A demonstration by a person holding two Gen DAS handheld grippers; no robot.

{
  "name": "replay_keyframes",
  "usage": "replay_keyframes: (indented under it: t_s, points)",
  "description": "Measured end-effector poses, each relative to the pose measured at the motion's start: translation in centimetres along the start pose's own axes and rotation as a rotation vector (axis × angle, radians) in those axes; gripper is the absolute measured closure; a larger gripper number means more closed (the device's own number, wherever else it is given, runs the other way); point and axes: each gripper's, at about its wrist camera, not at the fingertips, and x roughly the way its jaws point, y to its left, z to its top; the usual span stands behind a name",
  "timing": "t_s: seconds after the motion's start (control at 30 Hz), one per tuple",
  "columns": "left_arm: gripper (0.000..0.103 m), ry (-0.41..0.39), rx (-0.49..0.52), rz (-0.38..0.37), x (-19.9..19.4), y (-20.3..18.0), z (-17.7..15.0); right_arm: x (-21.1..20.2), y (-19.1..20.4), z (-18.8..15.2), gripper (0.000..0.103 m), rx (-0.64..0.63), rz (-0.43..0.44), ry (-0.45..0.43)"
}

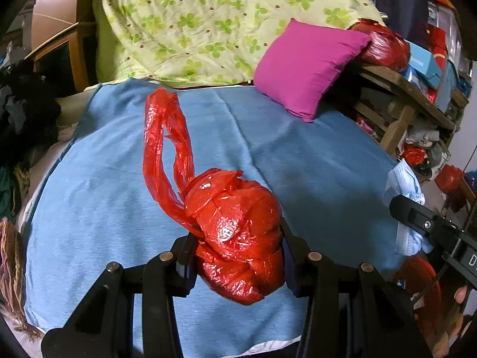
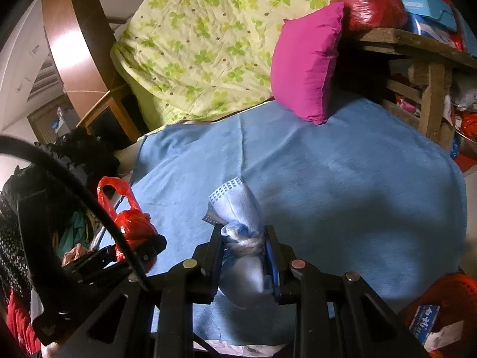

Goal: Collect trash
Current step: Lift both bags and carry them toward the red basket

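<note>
My left gripper (image 1: 237, 238) is shut on a knotted red plastic bag (image 1: 235, 223), its long handles (image 1: 161, 137) sticking up over the blue blanket (image 1: 119, 194). The right wrist view also shows that red bag (image 2: 134, 223) in the left gripper (image 2: 140, 247) at lower left. My right gripper (image 2: 243, 238) is shut on a crumpled light-blue face mask (image 2: 238, 208), held above the blanket (image 2: 342, 194). The mask (image 1: 402, 194) and the right gripper (image 1: 417, 220) appear at the right edge of the left wrist view.
A magenta pillow (image 1: 307, 68) and a green clover-print quilt (image 1: 193, 24) lie at the bed's far end. A cluttered wooden table (image 1: 411, 89) with a red bag (image 1: 384, 44) stands to the right. A red basket (image 2: 441, 307) sits at lower right. Dark clothes (image 2: 74, 155) pile at left.
</note>
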Motion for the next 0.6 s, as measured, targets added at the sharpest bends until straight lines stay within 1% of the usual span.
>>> replay_keyframes:
  t_s: [0.6]
  points:
    - [0.055,0.019,0.117,-0.086,-0.2,-7.3,-0.5,-4.4,-6.0,-0.4,0.075,0.086,-0.077,-0.053]
